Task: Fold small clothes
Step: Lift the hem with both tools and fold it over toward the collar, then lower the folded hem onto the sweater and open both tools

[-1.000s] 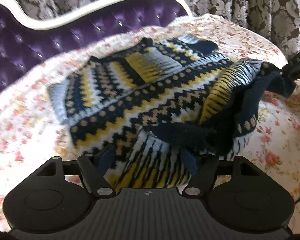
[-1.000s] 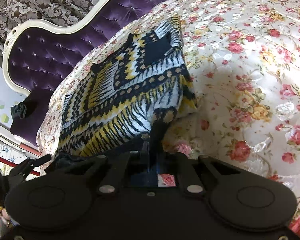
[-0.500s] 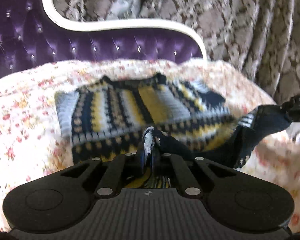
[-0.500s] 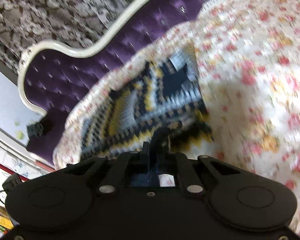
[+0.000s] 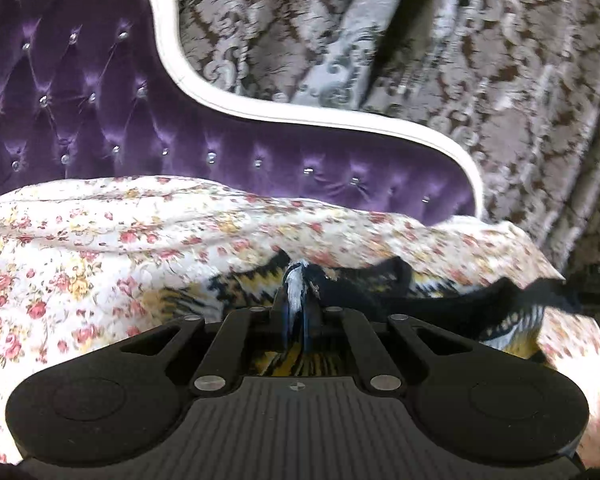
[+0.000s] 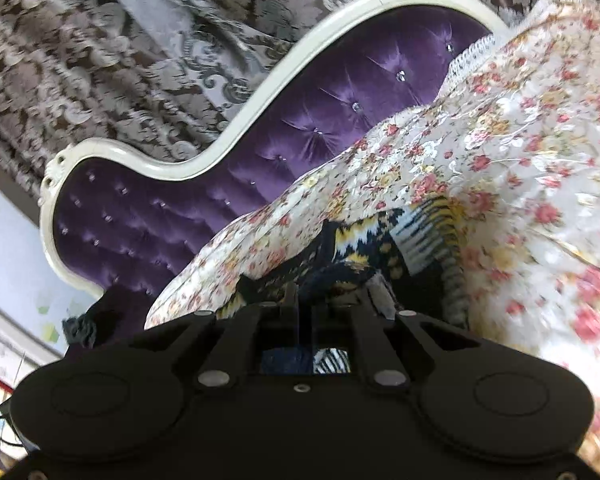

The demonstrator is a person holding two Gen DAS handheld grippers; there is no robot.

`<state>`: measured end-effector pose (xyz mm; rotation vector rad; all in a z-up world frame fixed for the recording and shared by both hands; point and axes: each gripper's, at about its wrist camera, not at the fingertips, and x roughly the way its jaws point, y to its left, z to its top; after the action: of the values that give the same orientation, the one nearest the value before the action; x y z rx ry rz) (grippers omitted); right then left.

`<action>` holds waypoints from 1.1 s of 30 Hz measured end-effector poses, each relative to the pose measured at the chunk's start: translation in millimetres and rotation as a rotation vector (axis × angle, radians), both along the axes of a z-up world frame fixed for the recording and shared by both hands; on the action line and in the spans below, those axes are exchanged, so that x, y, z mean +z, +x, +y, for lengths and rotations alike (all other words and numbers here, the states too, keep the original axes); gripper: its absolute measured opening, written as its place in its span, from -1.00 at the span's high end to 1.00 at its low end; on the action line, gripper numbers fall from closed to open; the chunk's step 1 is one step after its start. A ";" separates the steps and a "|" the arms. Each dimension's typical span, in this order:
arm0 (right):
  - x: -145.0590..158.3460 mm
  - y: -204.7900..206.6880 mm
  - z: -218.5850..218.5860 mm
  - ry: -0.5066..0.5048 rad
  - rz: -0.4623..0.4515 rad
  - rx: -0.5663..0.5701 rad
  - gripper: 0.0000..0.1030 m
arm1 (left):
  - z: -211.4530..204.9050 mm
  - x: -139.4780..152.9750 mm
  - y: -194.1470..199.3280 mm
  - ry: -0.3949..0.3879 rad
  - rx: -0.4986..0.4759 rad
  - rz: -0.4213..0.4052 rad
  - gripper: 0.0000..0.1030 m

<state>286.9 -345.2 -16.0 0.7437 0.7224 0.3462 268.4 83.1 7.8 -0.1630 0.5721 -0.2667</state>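
Room: a purple tufted headboard (image 5: 220,152) with a curved white frame stands behind the bed, and brown-and-silver damask curtains (image 5: 480,80) hang behind the headboard.
Surface: the bed wears a cream bedspread (image 5: 80,248) printed with small red and yellow roses; it runs from the foot of the headboard toward me.
Sweater: a small knitted sweater (image 5: 244,284) in navy, yellow, white and grey zigzag bands lies on the bedspread, on the near side of it from the headboard, close under my two tools. In the right wrist view its ribbed grey edge and striped panel show (image 6: 428,232). Much of it is hidden behind the tool bodies, and both views are blurred.
My left hand-held gripper (image 5: 296,300): I have just been closing its jaws; they are now pressed together on a white-and-navy fold of the sweater, which sticks up between the blue pads.
My right hand-held gripper (image 6: 300,308): jaws squeezed nearly together, pinching a dark navy edge of the sweater; more knit shows through the gap below them.
Between the tools: in the left wrist view a dark band of the sweater stretches from my left tool to the right edge, where the tip of my right tool (image 5: 596,284) holds it, farther from the headboard's tall end.
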 end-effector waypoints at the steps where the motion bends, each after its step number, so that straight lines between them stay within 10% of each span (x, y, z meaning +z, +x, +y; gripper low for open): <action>1: -4.9 11.0 2.5 -0.001 0.008 -0.002 0.75 | -0.1 -3.0 7.9 0.004 0.011 0.007 0.88; 22: -89.8 101.5 13.9 0.037 0.157 -0.063 0.72 | 16.7 -80.0 80.6 0.035 0.139 0.223 0.81; 33: -63.1 83.8 -3.0 0.017 0.001 -0.127 -0.20 | 11.0 -75.9 91.4 0.092 0.099 0.247 0.79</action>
<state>370.7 -348.2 -79.2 0.8016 0.6705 0.2367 359.9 94.2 -68.2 -0.1352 0.8176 -0.1241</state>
